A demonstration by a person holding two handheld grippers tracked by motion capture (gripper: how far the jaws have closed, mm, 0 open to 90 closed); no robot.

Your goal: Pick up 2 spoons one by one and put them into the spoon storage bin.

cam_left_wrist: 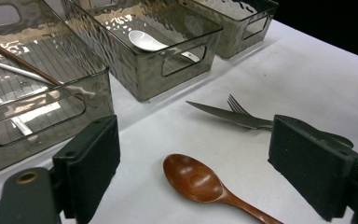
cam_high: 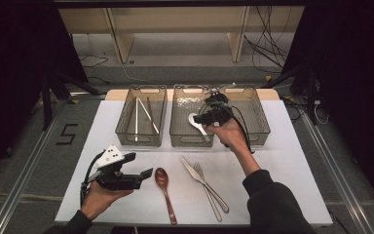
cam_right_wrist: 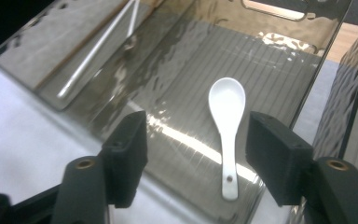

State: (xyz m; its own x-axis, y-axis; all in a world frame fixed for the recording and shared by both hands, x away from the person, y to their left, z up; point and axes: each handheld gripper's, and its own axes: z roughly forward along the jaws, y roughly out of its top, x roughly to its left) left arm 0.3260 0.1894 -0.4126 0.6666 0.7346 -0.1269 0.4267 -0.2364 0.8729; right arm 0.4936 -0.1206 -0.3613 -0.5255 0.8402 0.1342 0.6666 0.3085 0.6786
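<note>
A white ceramic spoon (cam_high: pixel 195 122) (cam_right_wrist: pixel 227 105) lies flat on the floor of the middle clear bin (cam_high: pixel 190 88) (cam_right_wrist: pixel 186 65). My right gripper (cam_high: pixel 200 118) (cam_right_wrist: pixel 196 122) hovers over that bin, open, its pads apart from the spoon below. My left gripper (cam_high: pixel 142 164) (cam_left_wrist: pixel 193 125) rests low over the table's front left, open and holding nothing. Just beyond it on the white table lies a brown wooden spoon (cam_high: pixel 163 181) (cam_left_wrist: pixel 196 179). A steel knife (cam_high: pixel 195 172) (cam_left_wrist: pixel 228 115) and fork (cam_high: pixel 207 189) (cam_left_wrist: pixel 237 104) lie to the right of it.
Three clear bins stand in a row at the back of the table. The left bin (cam_high: pixel 141 139) holds chopsticks (cam_high: pixel 139 116) (cam_left_wrist: pixel 23 65). The right bin (cam_high: pixel 258 114) is behind the right hand. A cable trails from each gripper.
</note>
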